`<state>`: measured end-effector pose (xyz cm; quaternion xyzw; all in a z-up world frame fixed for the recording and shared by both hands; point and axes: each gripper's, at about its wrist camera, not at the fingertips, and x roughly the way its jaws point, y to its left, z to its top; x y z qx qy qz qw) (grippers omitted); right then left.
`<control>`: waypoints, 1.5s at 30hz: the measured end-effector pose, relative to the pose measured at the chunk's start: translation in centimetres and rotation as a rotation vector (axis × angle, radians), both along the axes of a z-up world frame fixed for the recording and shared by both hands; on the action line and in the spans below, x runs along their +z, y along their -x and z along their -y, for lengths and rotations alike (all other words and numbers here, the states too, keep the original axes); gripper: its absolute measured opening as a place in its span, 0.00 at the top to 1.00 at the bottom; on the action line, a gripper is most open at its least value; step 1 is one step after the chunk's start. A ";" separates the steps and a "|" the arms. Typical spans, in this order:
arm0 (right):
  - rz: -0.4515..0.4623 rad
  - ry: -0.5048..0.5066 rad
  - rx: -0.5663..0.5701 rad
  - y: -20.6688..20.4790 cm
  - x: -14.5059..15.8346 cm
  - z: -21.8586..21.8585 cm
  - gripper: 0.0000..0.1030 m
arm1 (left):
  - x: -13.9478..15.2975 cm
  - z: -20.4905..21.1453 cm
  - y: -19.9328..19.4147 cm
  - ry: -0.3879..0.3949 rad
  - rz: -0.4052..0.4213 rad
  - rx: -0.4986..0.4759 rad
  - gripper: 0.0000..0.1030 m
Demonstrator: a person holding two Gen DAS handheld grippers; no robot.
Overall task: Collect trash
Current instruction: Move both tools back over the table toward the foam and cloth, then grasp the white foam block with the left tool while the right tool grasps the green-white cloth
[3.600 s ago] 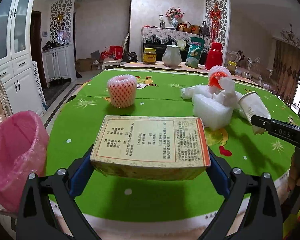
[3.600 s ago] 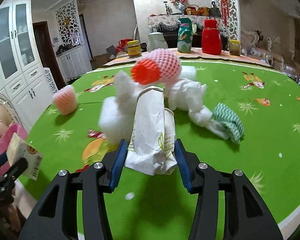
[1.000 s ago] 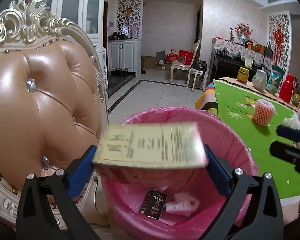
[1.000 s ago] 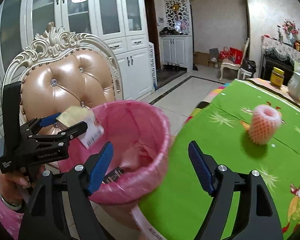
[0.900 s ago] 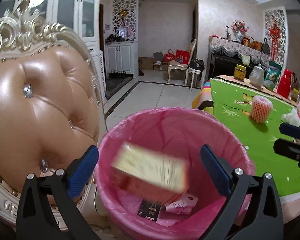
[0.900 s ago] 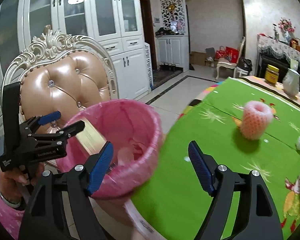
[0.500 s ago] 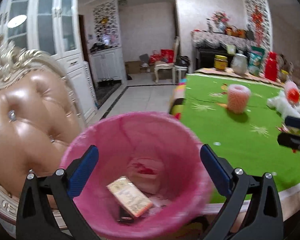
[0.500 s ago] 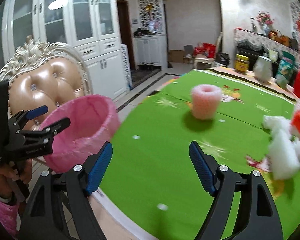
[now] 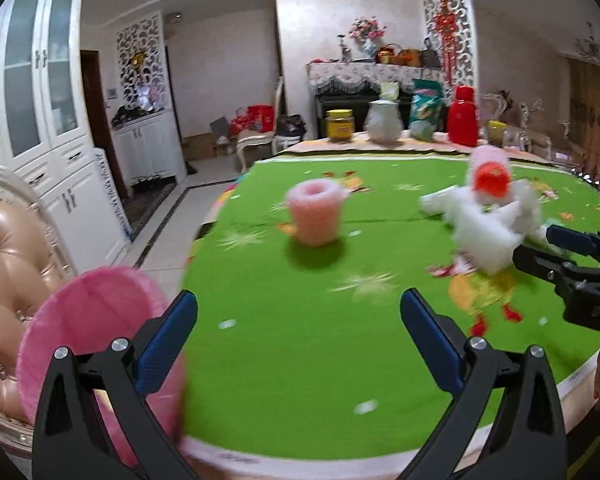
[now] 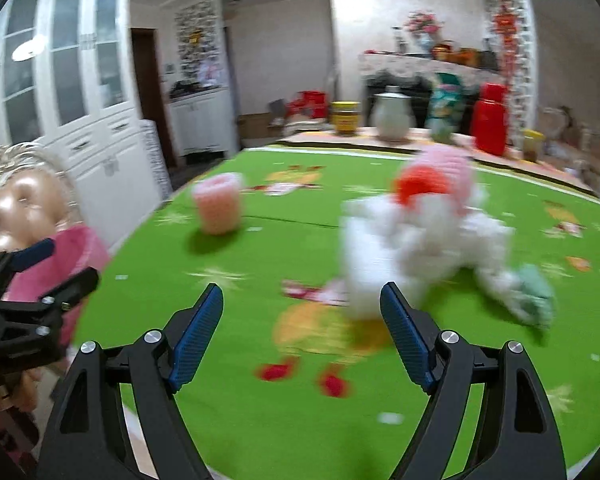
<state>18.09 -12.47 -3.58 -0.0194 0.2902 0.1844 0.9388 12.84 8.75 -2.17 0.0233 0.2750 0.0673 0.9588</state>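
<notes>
Trash (image 10: 416,240) heaped on the table (image 10: 260,420), both grippers empty, jaws wide
Foam looks light, squashy; pinch the white block's near edge

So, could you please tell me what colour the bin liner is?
Pink; the bin liner shows best in the left wrist view.

Matt green tablecloth (image 9: 300,352), foamy white trash (image 10: 400,248), glossy leather chair (image 9: 4,248).
</notes>
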 end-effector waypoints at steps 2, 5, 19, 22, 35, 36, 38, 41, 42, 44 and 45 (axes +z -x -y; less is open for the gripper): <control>0.003 0.003 -0.055 -0.1 -0.1 2.1 0.23 | 0.0 2.2 -1.0 0.029 -0.015 -0.063 0.04; 0.007 0.024 -0.151 -0.8 -0.3 5.9 0.20 | -0.4 5.9 -2.6 0.030 -0.033 -0.132 0.04; -0.128 0.040 -0.347 -7.3 -3.0 17.9 0.21 | -3.6 16.1 -10.6 0.101 -0.173 -0.227 0.04; -0.177 0.030 -0.358 -9.0 -3.9 19.0 0.30 | -3.9 16.9 -11.4 0.077 -0.178 -0.228 0.04; -0.265 -0.019 -0.263 -11.8 -6.4 18.8 0.62 | -5.3 16.2 -14.1 0.162 -0.242 -0.188 0.05; -0.265 -0.037 -0.258 -11.6 -6.4 18.9 0.70 | -5.1 16.1 -14.3 0.172 -0.242 -0.183 0.05; -0.262 -0.053 -0.244 -11.2 -6.3 19.0 0.72 | -4.9 16.2 -15.0 0.197 -0.237 -0.171 0.05; -0.253 -0.063 -0.258 -10.9 -6.0 19.2 0.72 | -4.9 16.9 -15.9 0.222 -0.230 -0.153 0.05; -0.253 -0.068 -0.260 -10.9 -6.0 19.3 0.72 | -5.2 17.4 -16.4 0.205 -0.231 -0.142 0.05; -0.254 -0.082 -0.268 -10.9 -6.0 19.6 0.72 | -5.6 18.2 -16.8 0.171 -0.238 -0.148 0.10; -0.256 -0.089 -0.270 -10.8 -6.0 19.7 0.72 | -5.8 18.4 -16.7 0.159 -0.234 -0.159 0.20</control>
